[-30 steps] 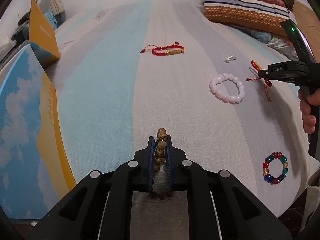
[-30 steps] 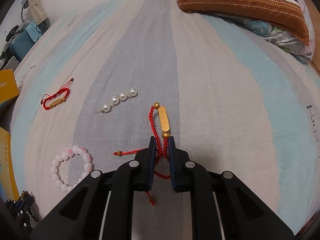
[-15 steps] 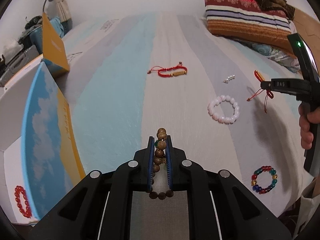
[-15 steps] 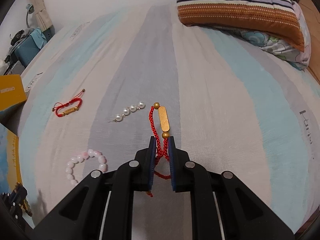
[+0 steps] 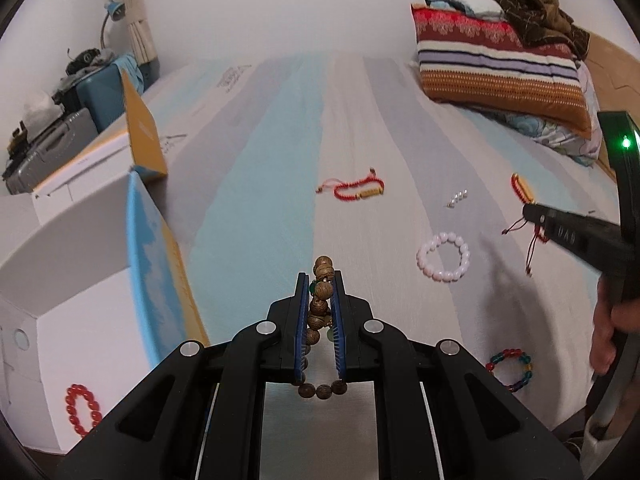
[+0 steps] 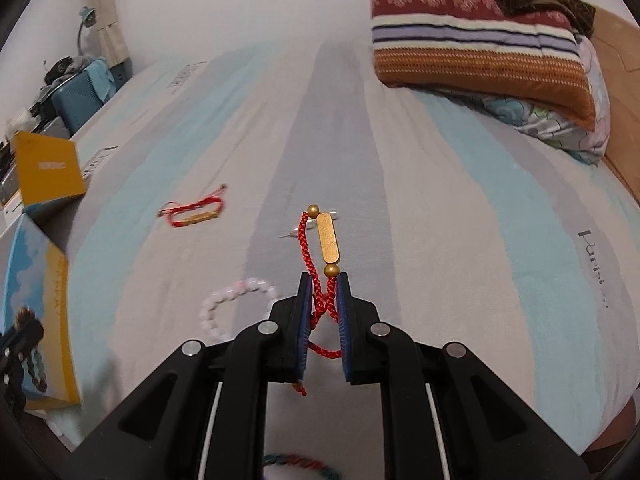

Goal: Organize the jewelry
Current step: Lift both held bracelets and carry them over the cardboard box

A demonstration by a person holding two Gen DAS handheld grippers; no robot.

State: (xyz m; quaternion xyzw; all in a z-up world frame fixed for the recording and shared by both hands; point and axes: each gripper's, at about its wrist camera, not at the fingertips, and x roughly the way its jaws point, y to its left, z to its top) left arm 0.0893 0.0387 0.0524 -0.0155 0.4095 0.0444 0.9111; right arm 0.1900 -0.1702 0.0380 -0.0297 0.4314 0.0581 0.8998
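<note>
Left gripper (image 5: 319,292) is clamped on the wooden bead bracelet (image 5: 321,300) and right gripper (image 6: 323,292) pinches the red cord bracelet (image 6: 320,268), both held clear of the bed (image 5: 260,200), likely bound for the white box (image 5: 60,320).

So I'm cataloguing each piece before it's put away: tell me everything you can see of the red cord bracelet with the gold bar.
The red cord bracelet is braided red cord threaded through a flat, oblong, gold-coloured bar with a small gold bead at each end. The right hand-held gripper is shut on the crossed cords just below the bar, holding it up off the bedsheet. The bar points away from the camera. Loose knotted cord ends dangle beneath. Nothing else touches it.
</note>
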